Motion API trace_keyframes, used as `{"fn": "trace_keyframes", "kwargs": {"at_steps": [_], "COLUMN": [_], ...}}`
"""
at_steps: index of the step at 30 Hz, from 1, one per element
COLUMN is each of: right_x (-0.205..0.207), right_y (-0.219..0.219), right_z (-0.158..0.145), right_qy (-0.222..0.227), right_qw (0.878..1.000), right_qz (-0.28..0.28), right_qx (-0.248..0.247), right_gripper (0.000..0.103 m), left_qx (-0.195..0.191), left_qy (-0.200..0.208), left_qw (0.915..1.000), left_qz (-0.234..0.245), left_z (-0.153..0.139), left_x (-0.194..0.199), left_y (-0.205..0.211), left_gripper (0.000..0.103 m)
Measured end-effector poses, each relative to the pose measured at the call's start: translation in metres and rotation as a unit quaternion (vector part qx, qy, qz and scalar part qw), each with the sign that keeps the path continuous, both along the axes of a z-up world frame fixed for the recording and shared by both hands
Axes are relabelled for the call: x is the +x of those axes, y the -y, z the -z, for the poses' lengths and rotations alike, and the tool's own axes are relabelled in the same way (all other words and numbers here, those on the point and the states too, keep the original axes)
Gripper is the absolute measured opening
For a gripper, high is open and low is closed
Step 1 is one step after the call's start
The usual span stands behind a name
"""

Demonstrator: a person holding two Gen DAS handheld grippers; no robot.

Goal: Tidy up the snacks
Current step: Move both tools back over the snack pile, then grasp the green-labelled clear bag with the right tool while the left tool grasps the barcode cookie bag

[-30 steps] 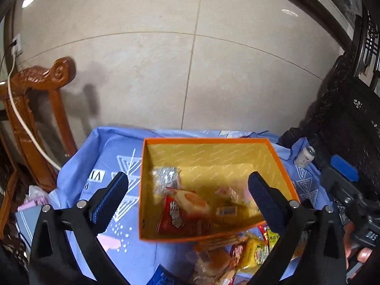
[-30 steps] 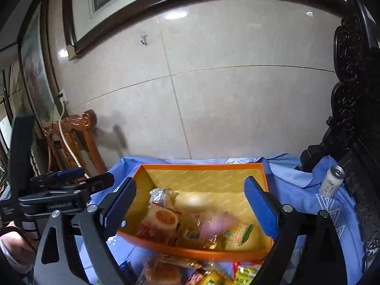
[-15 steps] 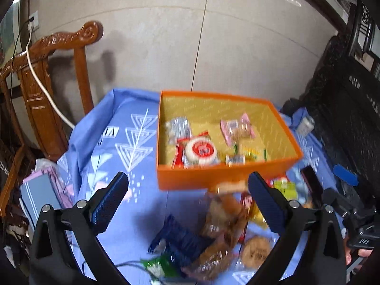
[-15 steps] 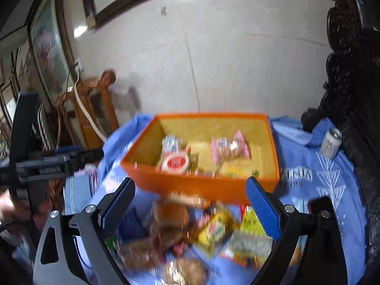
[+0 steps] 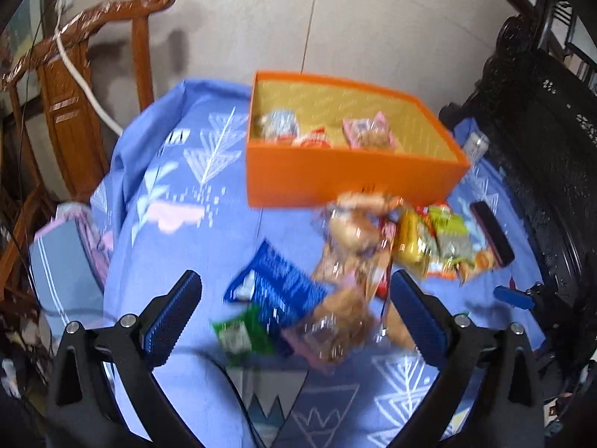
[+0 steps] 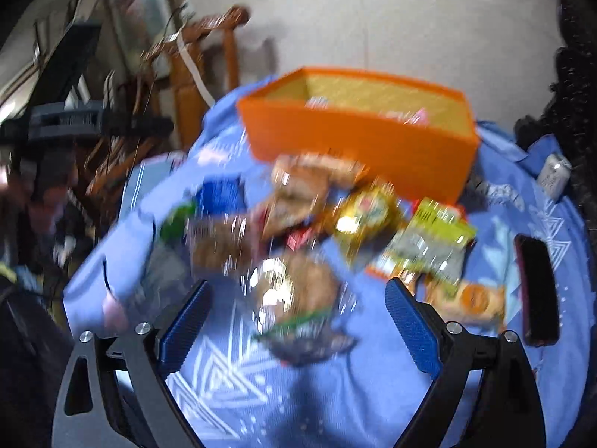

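while a few packets already sit inside the orange box, most of the snacks lie loose on the counter's blue patterned cloth, so the sorting looks less than half done. in the box the left wrist view shows a silvery wrapped item, a red-and-white pack and a pink packet against the yellow lining; much of its floor is bare.

the left gripper hangs over the near end of the pile with its jaws spread wide and nothing between them. below it lie a blue packet, a small green packet and several clear-wrapped pastries. the right gripper is likewise released and empty, hovering over a clear-wrapped brown pastry. further toward the box sit a yellow packet, a lime-green packet and an orange-printed pack.

a dark phone-like slab lies at the right of the pile and a drink can stands beyond the box corner. both views are blurred, so labels cannot be read. judging from this, roughly ten items remain to be moved, one grasp each.
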State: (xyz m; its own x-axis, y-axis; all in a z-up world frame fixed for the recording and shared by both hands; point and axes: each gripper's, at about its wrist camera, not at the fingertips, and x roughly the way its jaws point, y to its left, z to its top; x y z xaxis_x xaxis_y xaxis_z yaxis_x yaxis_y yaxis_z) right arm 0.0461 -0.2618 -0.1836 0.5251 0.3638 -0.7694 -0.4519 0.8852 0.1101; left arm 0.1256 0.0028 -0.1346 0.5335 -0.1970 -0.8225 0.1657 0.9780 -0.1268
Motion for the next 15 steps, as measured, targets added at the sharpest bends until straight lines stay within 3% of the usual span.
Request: {"fn": "trace_keyframes", "kwargs": {"at_steps": [7, 9, 12, 15], "right_x": [-0.006, -0.006, -0.004, -0.008], "right_y": [-0.022, -0.026, -0.025, -0.016], "right_z": [0.049, 0.057, 0.058, 0.045], "right_qy": [-0.002, 0.003, 0.002, 0.002], "right_qw": [0.994, 0.992, 0.992, 0.996], "right_qz": [-0.072, -0.079, -0.074, -0.056], "right_qx": [-0.076, -0.098, -0.099, -0.072], "right_gripper": [0.070, 0.051, 0.042, 0.039], "left_qx": [0.015, 0.028, 0.043, 0.060], "left_qy": [-0.007, -0.005, -0.012, -0.009], "left_qw": [0.9997, 0.9994, 0.9989, 0.9981], "left_qz": [-0.017, -0.021, -0.013, 0.007], "left_z": [0.011, 0.017, 0.029, 0.041], "left_x": [-0.022, -0.028, -0.035, -0.043], "left_y": [-0.008, -0.008, -0.004, 0.006], "left_gripper": [0.099, 0.099, 0.099, 0.099]}}
